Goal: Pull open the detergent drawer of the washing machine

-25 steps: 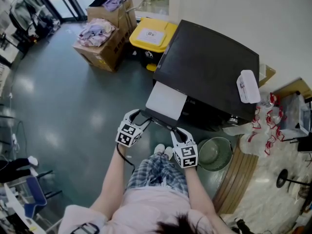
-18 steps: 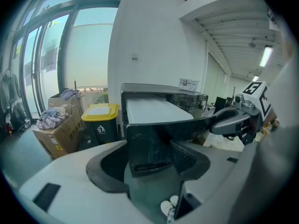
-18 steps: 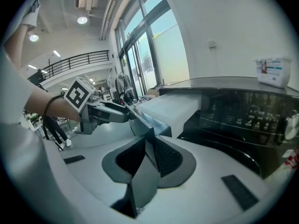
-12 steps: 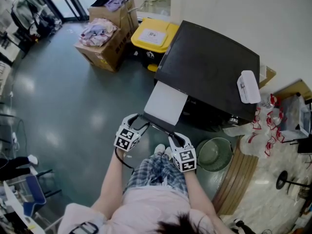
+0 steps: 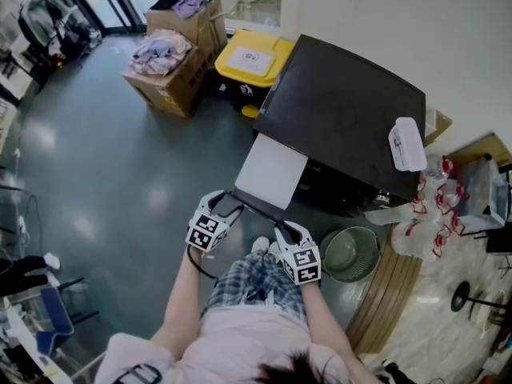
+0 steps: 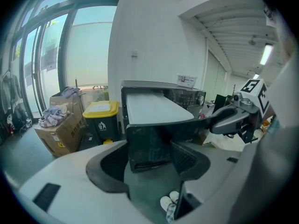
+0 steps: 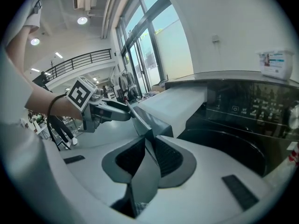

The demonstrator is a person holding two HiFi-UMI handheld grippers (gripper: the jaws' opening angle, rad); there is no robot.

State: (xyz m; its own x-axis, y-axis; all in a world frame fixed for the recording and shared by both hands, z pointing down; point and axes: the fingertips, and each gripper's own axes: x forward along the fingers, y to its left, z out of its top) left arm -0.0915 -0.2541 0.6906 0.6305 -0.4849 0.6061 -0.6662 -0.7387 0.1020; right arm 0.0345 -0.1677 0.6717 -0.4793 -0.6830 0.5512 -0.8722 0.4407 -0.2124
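Head view: detergent drawer (image 5: pixel 272 170) juts from the washing machine's (image 5: pixel 344 118) front left corner. The left gripper (image 5: pixel 228 202) clamps wide around its front panel's left end; the right gripper (image 5: pixel 282 229) pinches the right end.

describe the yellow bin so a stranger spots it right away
Find the big dark washing machine. Right beside it stands a black bin. Its bright yellow lid sets it apart from the brown cardboard boxes of clothes next to it.

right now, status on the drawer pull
Left gripper and right gripper jaws both clamped on drawer front. Drawer well out of washing machine. Green basin off to the side, clear.
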